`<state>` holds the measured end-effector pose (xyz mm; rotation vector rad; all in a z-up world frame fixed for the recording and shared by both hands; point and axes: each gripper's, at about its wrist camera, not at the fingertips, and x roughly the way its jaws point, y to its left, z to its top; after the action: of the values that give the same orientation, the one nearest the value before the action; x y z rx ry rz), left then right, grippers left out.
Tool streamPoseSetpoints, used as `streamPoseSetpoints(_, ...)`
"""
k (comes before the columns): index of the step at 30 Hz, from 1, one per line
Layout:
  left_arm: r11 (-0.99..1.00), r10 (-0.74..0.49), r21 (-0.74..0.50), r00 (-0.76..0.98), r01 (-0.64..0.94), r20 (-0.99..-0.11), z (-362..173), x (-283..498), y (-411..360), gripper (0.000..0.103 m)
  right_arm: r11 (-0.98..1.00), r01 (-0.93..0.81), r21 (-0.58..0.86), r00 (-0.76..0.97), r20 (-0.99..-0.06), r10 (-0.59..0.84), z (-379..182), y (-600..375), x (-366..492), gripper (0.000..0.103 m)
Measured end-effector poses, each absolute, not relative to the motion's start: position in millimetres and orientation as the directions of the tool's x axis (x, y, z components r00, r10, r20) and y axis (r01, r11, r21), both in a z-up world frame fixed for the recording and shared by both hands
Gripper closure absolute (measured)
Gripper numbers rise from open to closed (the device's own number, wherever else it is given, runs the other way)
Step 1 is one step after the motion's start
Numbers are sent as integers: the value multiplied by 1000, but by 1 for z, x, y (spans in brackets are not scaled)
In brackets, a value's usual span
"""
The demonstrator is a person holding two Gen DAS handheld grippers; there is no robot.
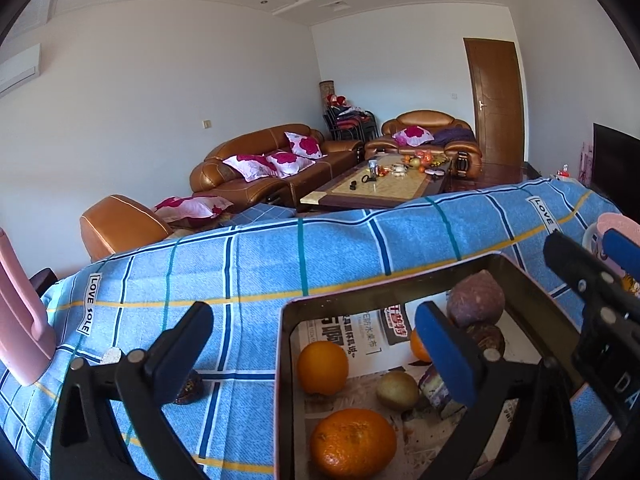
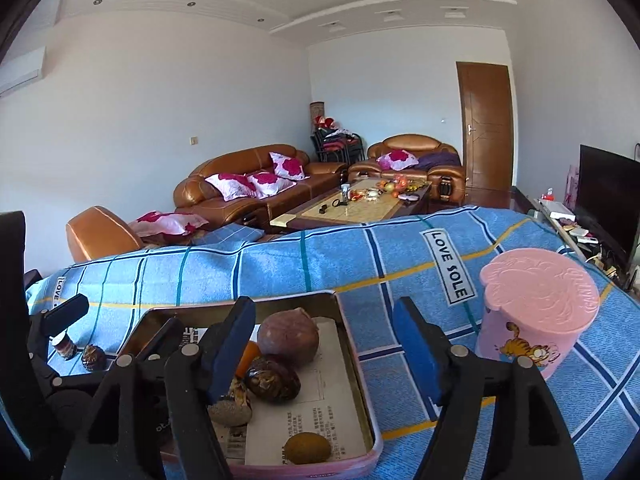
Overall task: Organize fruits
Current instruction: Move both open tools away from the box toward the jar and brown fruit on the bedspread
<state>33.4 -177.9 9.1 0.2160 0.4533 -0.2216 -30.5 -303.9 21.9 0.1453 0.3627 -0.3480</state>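
Note:
A pink-rimmed metal tray [image 1: 286,360] lined with newspaper sits on the blue checked cloth. It holds two oranges [image 1: 322,367], a kiwi [image 1: 397,391], a purple passion fruit [image 1: 475,298] and a dark brown fruit [image 1: 488,338]. My left gripper [image 1: 316,356] is open and empty, its right finger over the tray. My right gripper [image 2: 324,354] is open and empty over the tray's right rim [image 2: 352,344]; the passion fruit [image 2: 287,333], the dark fruit [image 2: 273,379] and a kiwi [image 2: 307,448] show there. A dark fruit [image 1: 191,387] lies on the cloth left of the tray.
A pink lidded tub [image 2: 534,308] with a cartoon cat stands right of the tray. A small jar [image 2: 64,345] and a dark fruit [image 2: 93,357] sit on the cloth at left. A pink object [image 1: 20,320] is at far left. Sofas and a coffee table lie beyond.

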Motion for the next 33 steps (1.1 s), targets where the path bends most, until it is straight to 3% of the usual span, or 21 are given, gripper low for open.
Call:
streamPoseSetpoints(4,956,-169,143,879,257,-446,10,32,-173,0,913,399,91,883,-307,-355,28,-307,-42,29)
streamPoseSetpoints(7,954,-171,146,875,262,-452,9,30,-172,0,902,415,115,893,-243,-379,30,-307,-52,17)
streamPoseSetpoints(9,957,-170,139,876,256,-451,9,28,-169,0,904,412,118,900,-209,-382,30,-305,-57,15)
streamPoseSetpoints(17,963,-169,111,872,245,-460,9,16,-154,0,923,378,79,901,-262,-346,27,-298,-47,15)
streamPoseSetpoints(33,964,-145,137,881,229,-451,10,-8,-142,0,906,420,48,877,-281,-391,22,-281,-70,15)
